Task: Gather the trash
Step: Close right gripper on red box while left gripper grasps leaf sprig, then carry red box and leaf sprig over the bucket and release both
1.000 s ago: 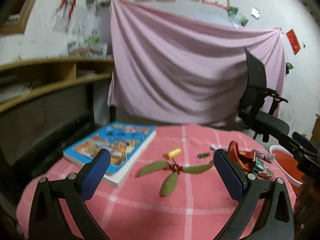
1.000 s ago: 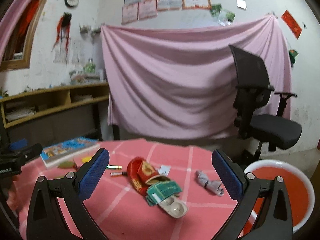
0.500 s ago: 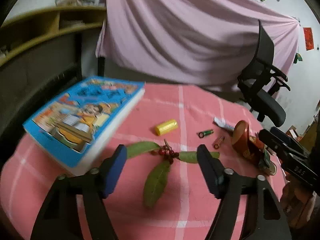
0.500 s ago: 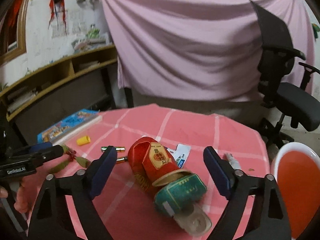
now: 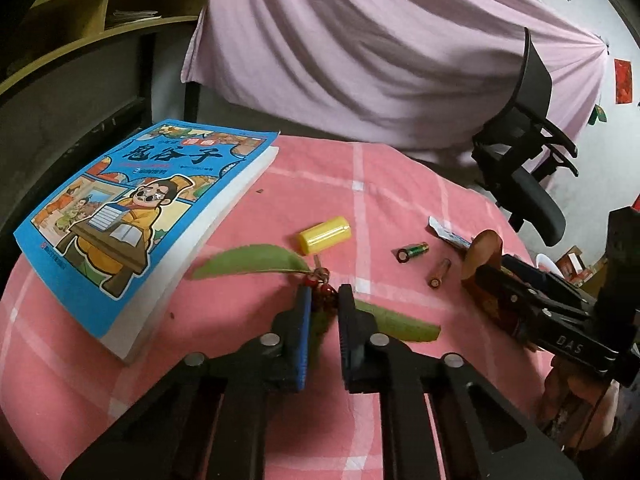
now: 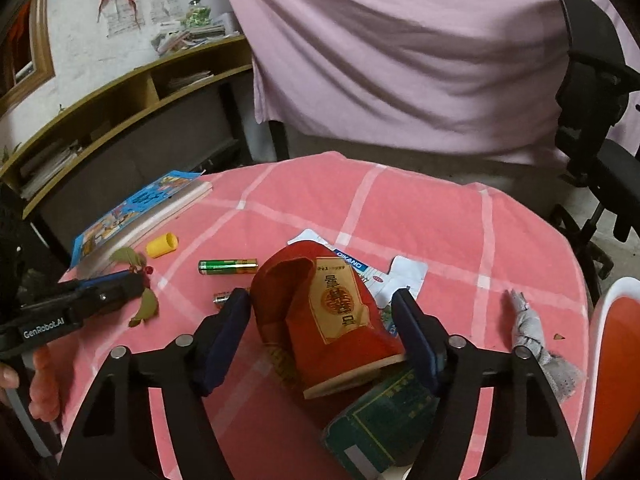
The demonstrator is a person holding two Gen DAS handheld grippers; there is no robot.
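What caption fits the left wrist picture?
Left gripper closing on a leafy berry sprig beside a comic book.

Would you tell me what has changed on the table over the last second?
Both grippers came down towards the table. The left gripper is closing on the leafy berry twig; the right gripper is closing around the red paper cup, which lies between its jaws. The book, yellow cap and batteries stayed put.

Blue comic book (image 5: 132, 216) lies flat at bench (image 5: 400, 200) left edge, on pink checked cloth. Black office chair (image 5: 528, 128) stands beyond bench. Pink sheet (image 5: 360, 40) hangs behind. Wooden shelf (image 6: 120, 104) holds papers, left.
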